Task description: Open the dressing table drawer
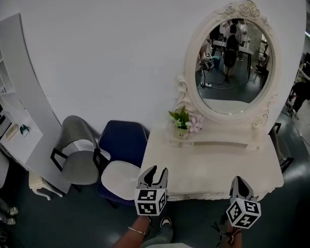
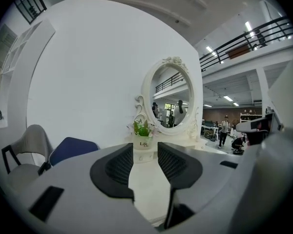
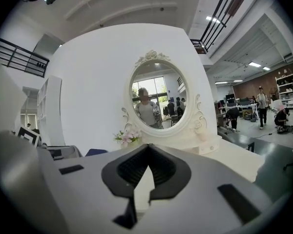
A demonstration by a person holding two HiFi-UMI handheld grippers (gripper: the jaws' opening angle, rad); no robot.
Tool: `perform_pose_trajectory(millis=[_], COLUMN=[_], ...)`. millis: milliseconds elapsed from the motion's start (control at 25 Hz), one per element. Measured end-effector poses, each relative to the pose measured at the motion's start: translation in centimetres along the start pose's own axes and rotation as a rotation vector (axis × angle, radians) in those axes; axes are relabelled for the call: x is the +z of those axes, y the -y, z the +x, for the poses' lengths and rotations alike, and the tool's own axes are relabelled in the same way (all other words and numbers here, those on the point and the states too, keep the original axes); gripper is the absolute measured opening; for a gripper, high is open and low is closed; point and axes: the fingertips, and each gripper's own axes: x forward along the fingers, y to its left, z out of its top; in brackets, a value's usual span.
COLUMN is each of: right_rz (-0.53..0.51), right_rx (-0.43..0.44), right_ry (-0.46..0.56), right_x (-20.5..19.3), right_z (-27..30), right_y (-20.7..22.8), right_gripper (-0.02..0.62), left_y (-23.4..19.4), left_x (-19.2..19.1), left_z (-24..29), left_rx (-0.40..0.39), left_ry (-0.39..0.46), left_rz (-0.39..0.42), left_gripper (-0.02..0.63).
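Observation:
The white dressing table (image 1: 217,164) stands against the wall, with an oval mirror (image 1: 231,66) and a small flower pot (image 1: 182,123) on it. Only a thin strip of its front face (image 1: 196,195) shows from above, so I cannot make out the drawer. My left gripper (image 1: 154,173) hovers at the table's front left corner, open and empty. My right gripper (image 1: 240,182) hangs over the front right edge, shut on nothing. The left gripper view shows the open gripper (image 2: 145,152) aimed at the flower pot (image 2: 143,138). The right gripper view shows the shut gripper (image 3: 147,147) below the mirror (image 3: 156,101).
A blue chair (image 1: 123,143) with a white seat stands right beside the table's left end, and a grey chair (image 1: 80,149) stands beyond it. A tall white shelf unit (image 1: 15,87) lines the far left. The floor is dark, and a person's feet show at the bottom.

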Motion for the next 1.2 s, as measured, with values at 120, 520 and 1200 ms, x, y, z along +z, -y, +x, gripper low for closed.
perform_pose_trajectory(millis=[120, 520, 1200], right_rz=[-0.008, -0.028, -0.016], right_rx=[-0.004, -0.018, 0.072], right_ry=[0.003, -0.025, -0.084], right_x=[1.4, 3.4, 4.4], right_z=[3.5, 13.1, 21.6], right_y=[0.0, -0.1, 0.9], right_gripper=[0.008, 0.008, 0.008], left_y=[-1.3, -5.0, -5.9], left_x=[1.1, 2.3, 3.3], left_z=[3.3, 12.7, 17.9], left_rx=[0.006, 0.009, 0.075], left_ry=[0.010, -0.006, -0.035], left_rz=[-0.004, -0.041, -0.046], left_gripper=[0.156, 0.156, 0.156])
